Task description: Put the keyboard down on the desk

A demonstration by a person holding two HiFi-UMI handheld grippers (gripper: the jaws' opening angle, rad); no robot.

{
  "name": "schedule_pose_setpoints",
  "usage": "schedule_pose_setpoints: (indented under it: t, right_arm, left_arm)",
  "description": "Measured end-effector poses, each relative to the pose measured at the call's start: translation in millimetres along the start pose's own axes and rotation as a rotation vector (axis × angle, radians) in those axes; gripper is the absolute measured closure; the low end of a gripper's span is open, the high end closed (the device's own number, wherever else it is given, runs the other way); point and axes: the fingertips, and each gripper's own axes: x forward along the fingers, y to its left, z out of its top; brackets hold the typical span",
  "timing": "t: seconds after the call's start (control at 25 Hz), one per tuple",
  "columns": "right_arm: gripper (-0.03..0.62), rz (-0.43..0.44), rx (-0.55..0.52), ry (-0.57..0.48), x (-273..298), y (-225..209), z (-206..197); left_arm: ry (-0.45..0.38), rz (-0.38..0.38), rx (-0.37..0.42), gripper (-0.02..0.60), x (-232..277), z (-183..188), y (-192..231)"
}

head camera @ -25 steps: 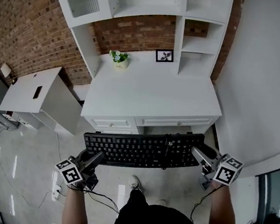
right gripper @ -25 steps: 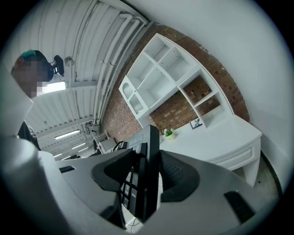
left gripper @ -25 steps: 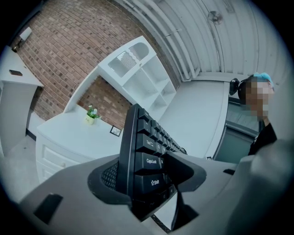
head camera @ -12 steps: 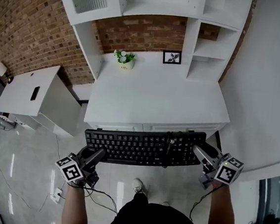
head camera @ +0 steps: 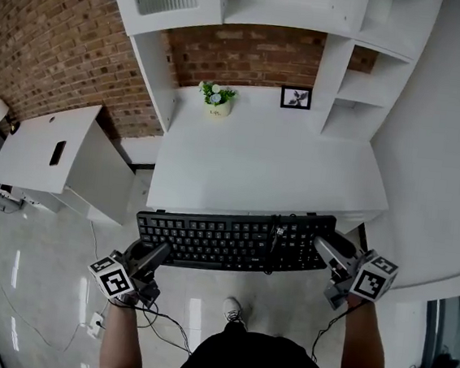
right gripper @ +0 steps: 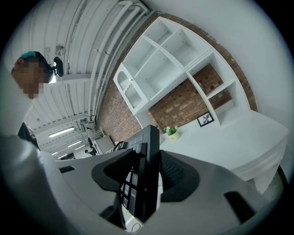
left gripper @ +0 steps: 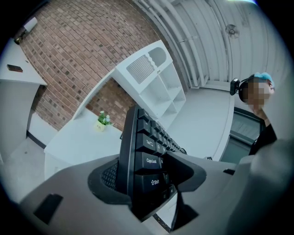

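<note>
A black keyboard hangs level in the air just in front of the white desk, over its near edge. My left gripper is shut on the keyboard's left end, its pads pressing both faces. At the other end my right gripper is shut on the right end. The keyboard's cable lies looped across its keys.
A small potted plant and a framed picture stand at the back of the desk under white shelves. A white cabinet stands to the left. Cables trail on the tiled floor.
The keyboard has come forward toward the desk, held in both grippers, and now overlaps its near edge. Both grips are unchanged.
</note>
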Motion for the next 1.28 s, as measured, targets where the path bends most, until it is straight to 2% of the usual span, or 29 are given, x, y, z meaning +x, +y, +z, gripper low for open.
schedule_pose_setpoints:
  t: [0.28,0.56,0.96,1.28]
  right_arm:
    - [0.401,0.020,-0.006,0.013,62.2,10.2,6.4]
    - [0.401,0.041,0.004,0.006,82.4,9.5,8.6]
    - [0.401,0.016,0.014,-0.020,84.7,7.1,8.4]
    - [0.401,0.006,0.020,-0.017,125.3,-27.3,32.6]
  left_arm:
    - [-0.017,0.020,0.008,0.311,-10.8,37.4,43.4]
    - [-0.029,0.040,0.030,0.311,-13.3,53.0,53.0]
    - [-0.012,0.028,0.025,0.311,-5.1,57.0,61.1]
    - [-0.005,0.026,0.016,0.311,38.8,80.4,94.5]
